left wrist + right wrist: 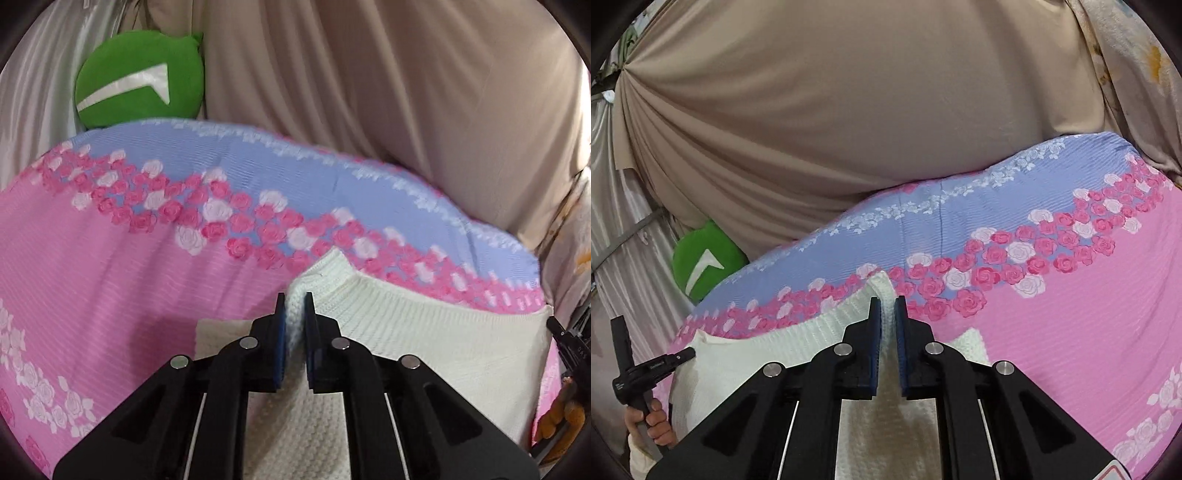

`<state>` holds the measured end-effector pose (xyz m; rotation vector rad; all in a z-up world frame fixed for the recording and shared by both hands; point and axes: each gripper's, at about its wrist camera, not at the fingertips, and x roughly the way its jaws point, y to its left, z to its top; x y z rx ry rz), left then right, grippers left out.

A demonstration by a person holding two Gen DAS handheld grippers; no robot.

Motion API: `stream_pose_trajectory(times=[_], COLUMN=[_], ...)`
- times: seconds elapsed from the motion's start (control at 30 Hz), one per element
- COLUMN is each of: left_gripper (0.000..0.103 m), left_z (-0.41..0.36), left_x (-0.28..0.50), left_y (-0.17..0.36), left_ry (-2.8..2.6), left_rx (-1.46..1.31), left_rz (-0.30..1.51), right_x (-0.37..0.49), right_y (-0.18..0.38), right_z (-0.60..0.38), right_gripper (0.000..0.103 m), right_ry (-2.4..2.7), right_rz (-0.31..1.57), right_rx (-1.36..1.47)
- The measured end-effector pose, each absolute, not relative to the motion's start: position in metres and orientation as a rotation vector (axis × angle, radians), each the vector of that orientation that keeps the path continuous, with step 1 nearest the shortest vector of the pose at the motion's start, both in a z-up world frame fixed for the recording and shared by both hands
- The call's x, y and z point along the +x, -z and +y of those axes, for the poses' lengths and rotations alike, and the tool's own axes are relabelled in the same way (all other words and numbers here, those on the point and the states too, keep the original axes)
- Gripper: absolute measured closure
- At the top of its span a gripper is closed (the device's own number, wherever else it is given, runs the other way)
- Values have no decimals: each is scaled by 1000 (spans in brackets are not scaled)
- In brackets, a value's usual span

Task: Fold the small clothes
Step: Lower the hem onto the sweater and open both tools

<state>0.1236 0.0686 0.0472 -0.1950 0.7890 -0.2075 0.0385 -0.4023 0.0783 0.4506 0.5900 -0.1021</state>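
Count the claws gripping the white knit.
2. The left claw pinches the knit at one corner; the right claw pinches the other corner.

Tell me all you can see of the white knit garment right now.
The white knit garment looks like soft waffle-textured knit with a ribbed edge band. It lies partly lifted on the pink and blue rose-print sheet. The left tool and right tool each pinch a corner of that band, which stretches between them; another layer shows underneath.
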Motion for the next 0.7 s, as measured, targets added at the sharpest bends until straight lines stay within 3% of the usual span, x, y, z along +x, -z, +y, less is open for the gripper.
stream_pose_trajectory(times=[0.1,0.27,0.37,0.43,0.57,0.7], left_gripper=[95,93,91,85,85,85], left_z=[68,65,73,74,46,0], left_x=[141,141,118,90,32,2], left_y=[0,-5,-29,-54,-90,-81], left_ry=[170,135,133,124,350,469], left_rx=[-192,-167,-189,-189,-194,-81], left_rz=[888,874,791,709,658,718], right_x=[64,60,22,4,-6,-13], right_y=[-20,-34,-66,-89,-95,-63], right_z=[-415,-402,-382,-353,-266,-185], right_gripper=[96,92,83,83,84,84], right_ry=[117,178,272,233,-122,-353], right_rz=[787,761,572,511,612,739], right_rx=[514,436,395,325,221,115])
